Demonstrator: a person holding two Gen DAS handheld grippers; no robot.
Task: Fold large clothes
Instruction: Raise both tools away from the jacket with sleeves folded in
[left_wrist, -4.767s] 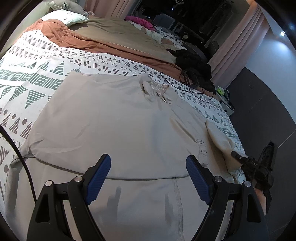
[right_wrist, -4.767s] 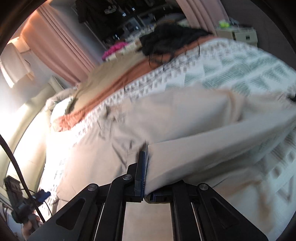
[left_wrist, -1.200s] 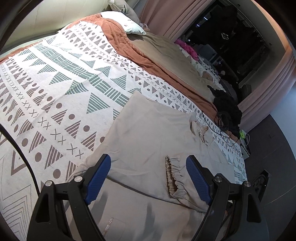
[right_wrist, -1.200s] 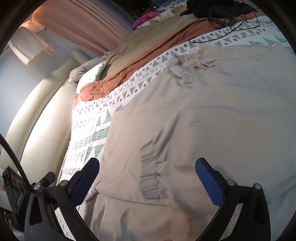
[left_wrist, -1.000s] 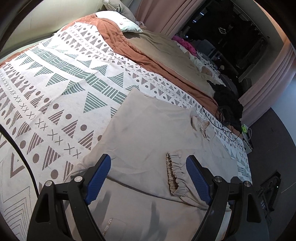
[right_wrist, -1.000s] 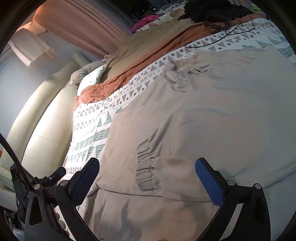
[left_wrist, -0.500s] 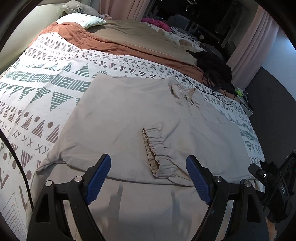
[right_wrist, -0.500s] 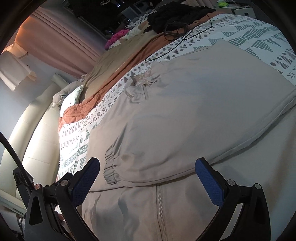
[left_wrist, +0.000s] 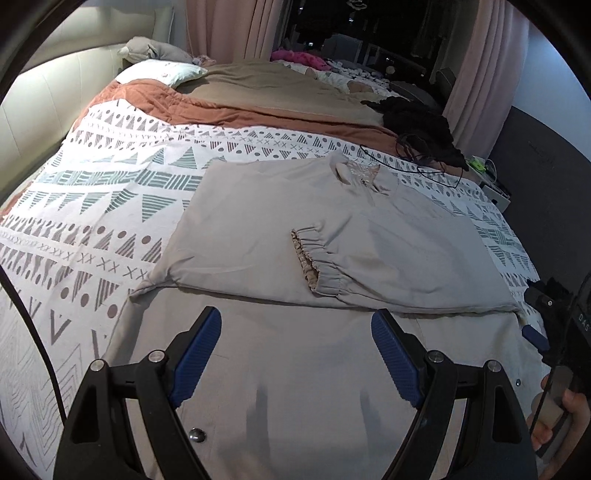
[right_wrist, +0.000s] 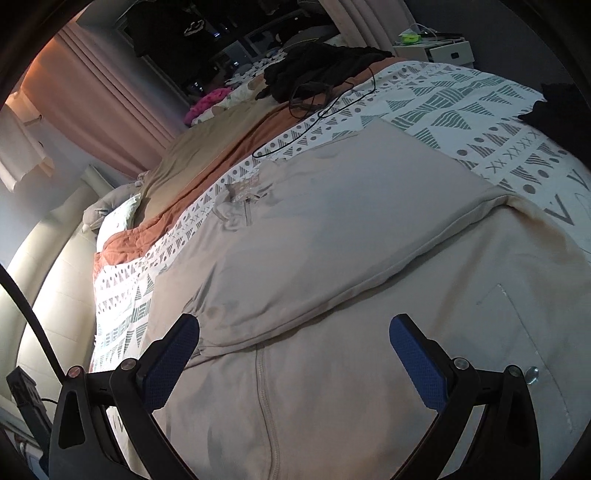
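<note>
1. The bed (left_wrist: 44, 96) carries a white cover (left_wrist: 110, 192) printed with grey-green and brown triangles, dots and crosses.
2. A beige jacket (left_wrist: 258, 229) lies flat on the cover near the bed's foot edge, one sleeve folded across its body.
3. Beyond it lie a rust quilt (left_wrist: 229, 114) and a tan blanket (left_wrist: 273, 85).
4. A white pillow (left_wrist: 159, 72) sits at the head end.
5. Black clothing (left_wrist: 417, 122) and a thin black cable (left_wrist: 428, 170) lie near the far side edge.

Your left gripper (left_wrist: 295, 354) has two black angular arms tipped with ribbed blue pads (left_wrist: 199, 350). Silver screws mark each arm's pivots. A black cable (left_wrist: 26, 314) curves along its left edge. Your right gripper (right_wrist: 295, 365) is built the same: black arms, textured blue pads (right_wrist: 417, 365), silver screws.
</note>
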